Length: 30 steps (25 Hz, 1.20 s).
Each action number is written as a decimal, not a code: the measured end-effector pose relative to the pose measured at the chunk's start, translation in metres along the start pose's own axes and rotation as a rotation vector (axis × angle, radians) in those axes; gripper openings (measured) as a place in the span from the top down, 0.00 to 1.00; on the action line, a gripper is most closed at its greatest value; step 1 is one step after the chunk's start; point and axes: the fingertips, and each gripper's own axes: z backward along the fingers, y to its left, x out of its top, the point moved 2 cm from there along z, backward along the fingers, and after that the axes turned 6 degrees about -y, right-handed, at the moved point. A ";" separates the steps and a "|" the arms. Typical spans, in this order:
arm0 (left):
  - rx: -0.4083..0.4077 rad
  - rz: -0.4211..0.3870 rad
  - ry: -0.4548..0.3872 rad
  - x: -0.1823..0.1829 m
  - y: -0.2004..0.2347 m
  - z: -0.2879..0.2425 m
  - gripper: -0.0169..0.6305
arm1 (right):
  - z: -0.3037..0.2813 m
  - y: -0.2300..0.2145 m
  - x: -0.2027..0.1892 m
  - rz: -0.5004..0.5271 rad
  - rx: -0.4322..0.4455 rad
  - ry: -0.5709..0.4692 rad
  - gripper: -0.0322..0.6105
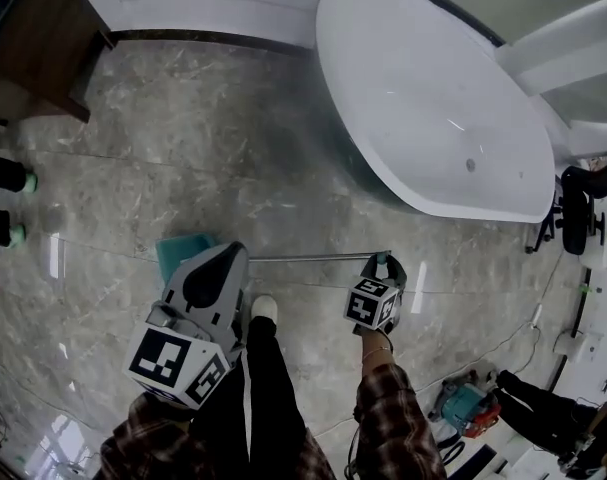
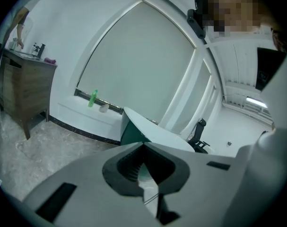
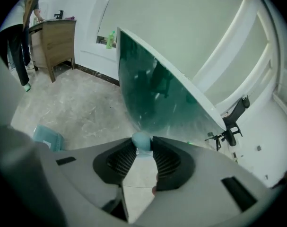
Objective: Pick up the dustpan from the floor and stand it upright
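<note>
Head view: the dustpan [image 1: 181,252] shows teal at lower centre behind the left gripper [image 1: 233,252]. Its handle [image 1: 318,258] runs right to the right gripper [image 1: 383,262].

Left gripper view: the fingers [image 2: 125,168] are narrow, seemingly nipping the dustpan's thin edge.

Right gripper view: the fingers [image 3: 122,160] clasp the handle's knob [image 3: 142,141].

Lifting is in hand. Next, the knob likely needs raising above the pan end.
</note>
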 end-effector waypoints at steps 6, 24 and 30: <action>0.039 0.007 -0.030 0.030 -0.004 0.024 0.96 | 0.028 -0.041 0.035 0.025 -0.117 -0.069 0.77; 0.083 0.015 -0.087 0.078 -0.030 0.087 0.96 | 0.135 0.031 0.112 0.346 -0.053 -0.272 0.74; 0.095 0.021 -0.108 0.089 -0.034 0.110 0.96 | 0.163 0.075 0.118 0.465 0.008 -0.305 0.72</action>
